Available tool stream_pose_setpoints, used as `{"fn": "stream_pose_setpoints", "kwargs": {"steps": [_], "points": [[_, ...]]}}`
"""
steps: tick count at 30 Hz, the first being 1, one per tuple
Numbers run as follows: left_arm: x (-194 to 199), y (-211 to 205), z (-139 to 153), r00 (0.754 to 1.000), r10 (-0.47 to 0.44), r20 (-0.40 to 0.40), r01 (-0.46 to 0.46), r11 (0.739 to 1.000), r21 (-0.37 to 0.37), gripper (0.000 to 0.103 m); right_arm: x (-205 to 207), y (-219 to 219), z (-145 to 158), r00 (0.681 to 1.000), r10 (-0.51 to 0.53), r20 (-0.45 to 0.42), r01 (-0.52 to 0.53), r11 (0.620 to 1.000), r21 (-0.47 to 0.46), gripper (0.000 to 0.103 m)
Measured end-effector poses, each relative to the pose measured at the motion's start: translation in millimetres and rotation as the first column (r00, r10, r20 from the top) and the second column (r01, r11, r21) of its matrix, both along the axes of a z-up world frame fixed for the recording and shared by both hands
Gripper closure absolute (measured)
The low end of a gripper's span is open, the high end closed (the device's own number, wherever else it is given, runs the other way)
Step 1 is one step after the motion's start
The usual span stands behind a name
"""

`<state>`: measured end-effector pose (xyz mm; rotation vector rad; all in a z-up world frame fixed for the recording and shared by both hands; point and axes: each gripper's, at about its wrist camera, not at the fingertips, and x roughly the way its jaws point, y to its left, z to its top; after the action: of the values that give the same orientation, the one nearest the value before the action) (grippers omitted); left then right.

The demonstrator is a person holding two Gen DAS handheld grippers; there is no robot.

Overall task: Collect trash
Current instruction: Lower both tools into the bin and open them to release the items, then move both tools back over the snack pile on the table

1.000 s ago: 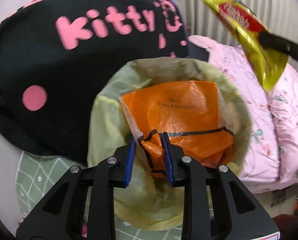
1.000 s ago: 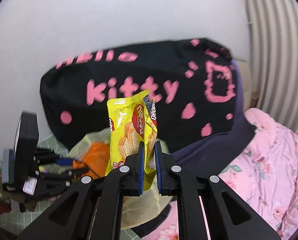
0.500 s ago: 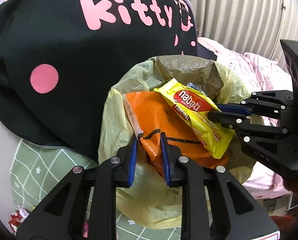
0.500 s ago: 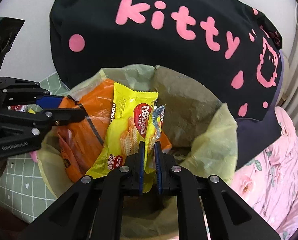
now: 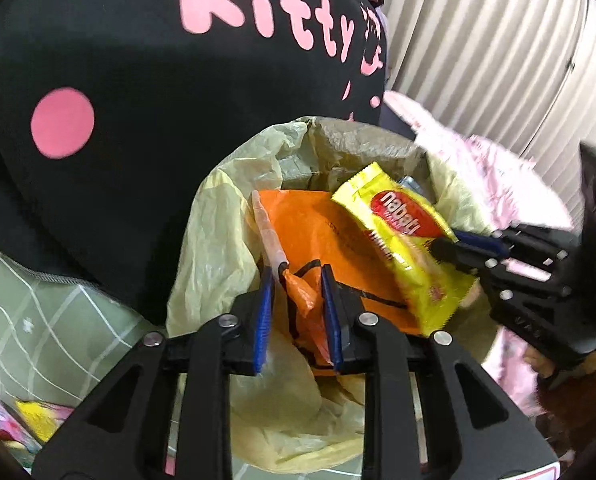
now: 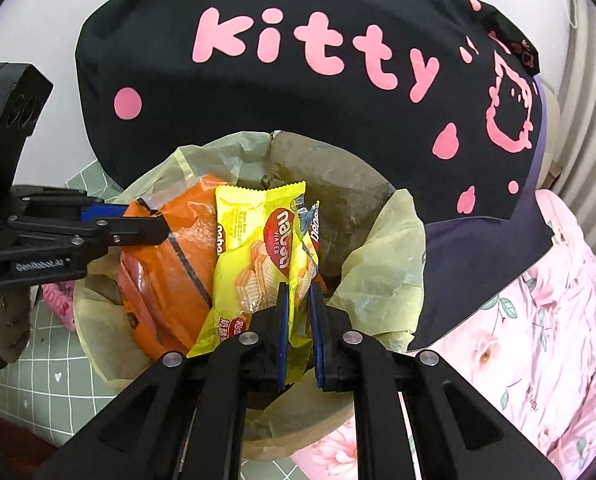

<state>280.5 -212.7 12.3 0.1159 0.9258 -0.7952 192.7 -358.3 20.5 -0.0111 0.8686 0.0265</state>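
Green grid mat (image 5: 57, 332) under yellow-lined bin (image 5: 217, 240)

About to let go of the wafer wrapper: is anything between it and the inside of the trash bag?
Partly. The wafer wrapper, pinched in the right gripper, hangs over the trash bag mouth, but the orange bag lies under its left side. The left gripper, its jaws opening, has that bag's edge between them.
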Motion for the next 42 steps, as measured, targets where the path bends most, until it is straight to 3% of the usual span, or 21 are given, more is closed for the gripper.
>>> {"fn": "stream_pose_setpoints", "kwargs": {"steps": [5, 6, 8, 10, 15, 19, 24, 29, 33, 34, 35, 36, 37, 42], "points": [[-2, 22, 11, 0.996, -0.005, -0.093, -0.009, 0.989, -0.145, 0.066, -1, 1, 4, 1.000, -0.003, 0.021, 0.003, 1.000, 0.008, 0.088], [-1, 26, 12, 0.995, 0.001, -0.096, -0.016, 0.988, -0.155, 0.063, -1, 1, 5, 1.000, -0.014, 0.024, 0.014, 1.000, -0.004, 0.078], [-6, 40, 19, 0.995, 0.039, -0.089, -0.054, 0.984, -0.167, 0.057, -2, 2, 6, 0.999, -0.023, 0.037, 0.023, 1.000, -0.004, 0.067], [-12, 57, 23, 0.993, 0.080, -0.084, -0.095, 0.976, -0.195, 0.054, -4, 2, 10, 0.998, -0.031, 0.047, 0.030, 1.000, 0.006, 0.067], [-33, 99, 32, 0.979, 0.202, -0.003, -0.199, 0.958, -0.207, 0.053, -10, 14, 26, 0.993, -0.030, 0.111, 0.029, 1.000, 0.007, 0.066], [-48, 137, 30, 0.947, 0.315, 0.068, -0.298, 0.936, -0.189, 0.053, -14, 34, 40, 0.984, 0.006, 0.177, -0.012, 0.999, 0.033, 0.066], [-58, 201, 16, 0.859, 0.497, 0.125, -0.481, 0.866, -0.136, 0.053, -10, 74, 44, 0.972, 0.101, 0.212, -0.114, 0.992, 0.048, 0.066], [-73, 286, -6, 0.726, 0.684, 0.071, -0.674, 0.728, -0.123, 0.053, 0, 116, 36, 0.963, 0.186, 0.195, -0.201, 0.978, 0.060, 0.066], [-89, 338, -17, 0.631, 0.771, 0.089, -0.764, 0.637, -0.100, 0.053, 6, 152, 28, 0.947, 0.267, 0.179, -0.285, 0.955, 0.082, 0.064], [-95, 356, -19, 0.596, 0.796, 0.101, -0.791, 0.604, -0.092, 0.053, 7, 159, 27, 0.942, 0.287, 0.173, -0.305, 0.948, 0.091, 0.060], [-98, 364, -19, 0.578, 0.809, 0.104, -0.805, 0.586, -0.089, 0.053, 9, 168, 25, 0.935, 0.313, 0.166, -0.333, 0.937, 0.108, 0.053], [-102, 374, -19, 0.557, 0.823, 0.106, -0.820, 0.566, -0.088, 0.053, 11, 179, 22, 0.925, 0.345, 0.160, -0.366, 0.922, 0.126, 0.052], [-109, 389, -19, 0.526, 0.843, 0.110, -0.840, 0.536, -0.090, 0.053, 13, 187, 20, 0.917, 0.367, 0.157, -0.388, 0.912, 0.132, 0.052], [-138, 428, -20, 0.422, 0.898, 0.126, -0.896, 0.435, -0.094, 0.053, 21, 254, 12, 0.841, 0.525, 0.134, -0.539, 0.835, 0.113, 0.052]]}}
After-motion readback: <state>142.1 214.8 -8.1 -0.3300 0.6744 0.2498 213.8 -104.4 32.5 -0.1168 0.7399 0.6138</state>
